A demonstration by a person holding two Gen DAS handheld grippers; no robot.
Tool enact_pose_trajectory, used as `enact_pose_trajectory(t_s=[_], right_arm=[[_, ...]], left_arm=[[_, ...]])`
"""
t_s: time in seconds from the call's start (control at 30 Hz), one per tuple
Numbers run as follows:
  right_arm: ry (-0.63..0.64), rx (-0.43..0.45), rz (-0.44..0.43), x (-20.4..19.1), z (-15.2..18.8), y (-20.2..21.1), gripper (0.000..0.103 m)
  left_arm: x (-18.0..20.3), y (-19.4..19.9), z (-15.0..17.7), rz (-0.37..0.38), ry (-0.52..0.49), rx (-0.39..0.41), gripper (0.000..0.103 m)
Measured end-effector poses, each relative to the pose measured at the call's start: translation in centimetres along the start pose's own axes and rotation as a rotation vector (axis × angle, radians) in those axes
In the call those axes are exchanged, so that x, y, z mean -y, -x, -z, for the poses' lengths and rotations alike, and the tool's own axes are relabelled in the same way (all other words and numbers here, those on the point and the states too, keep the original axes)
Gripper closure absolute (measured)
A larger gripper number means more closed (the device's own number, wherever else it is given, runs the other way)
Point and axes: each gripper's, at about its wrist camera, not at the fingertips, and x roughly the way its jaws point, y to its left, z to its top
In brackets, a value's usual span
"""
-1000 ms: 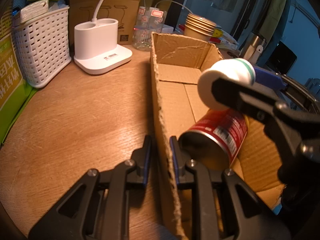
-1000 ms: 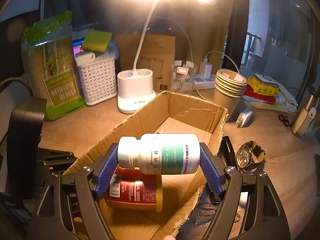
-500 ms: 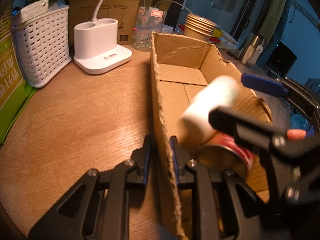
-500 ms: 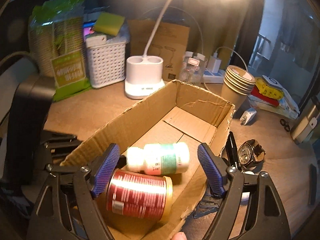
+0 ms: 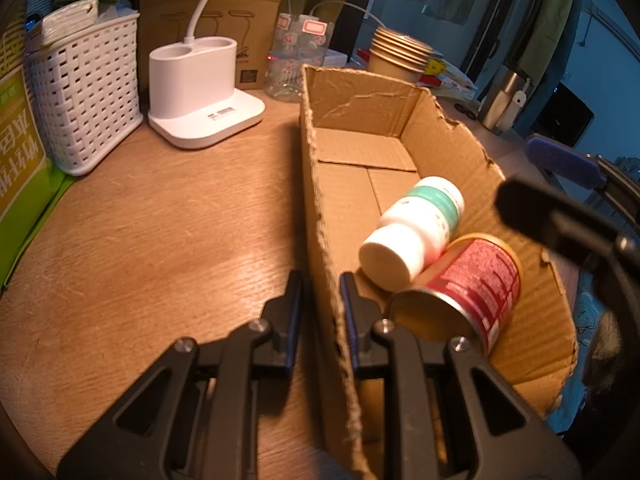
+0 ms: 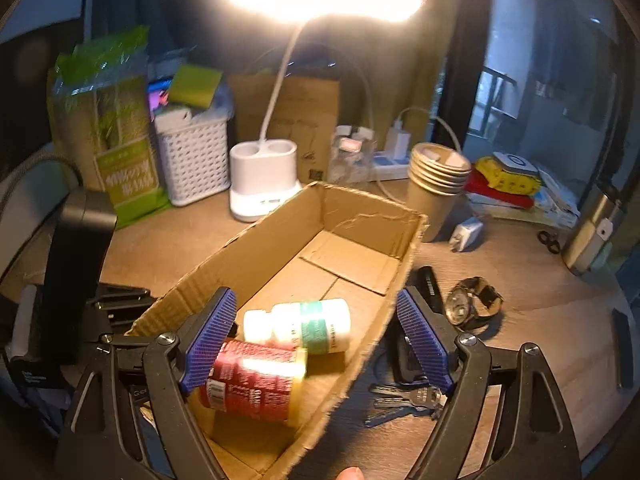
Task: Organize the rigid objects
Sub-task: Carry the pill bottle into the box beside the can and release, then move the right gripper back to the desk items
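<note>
A: Why is the left claw (image 5: 320,296) pinching the cardboard box (image 5: 360,108) wall?

B: Probably to steady it on the bench (image 5: 160,220). The white bottle (image 6: 298,326) lies inside, touching the red can (image 6: 252,380).

A: The right claw (image 6: 316,338)?

B: Spread wide and empty, angled downward above the box, one finger (image 6: 424,340) outside its wall.

My left tongs (image 5: 320,300) were pinched tight on the box wall (image 5: 320,216), angled downward. My right tongs (image 6: 316,340) hung wide apart above the box, gripping nothing, also tilted down.
</note>
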Motion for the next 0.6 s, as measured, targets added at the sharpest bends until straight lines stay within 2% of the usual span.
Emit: enact_pose_trajectory(t_s=[0.27, 0.6], right_arm=[[-0.09, 0.033, 0.051, 3.0, 0.5, 1.4, 0.018], [-0.129, 0.029, 0.097, 5.0, 1.4, 1.5, 0.018]], left_arm=[[0.0, 0.0, 0.0, 0.0, 0.0, 0.0, 0.083], [0.0, 0.0, 0.0, 0.0, 0.0, 0.0, 0.083]])
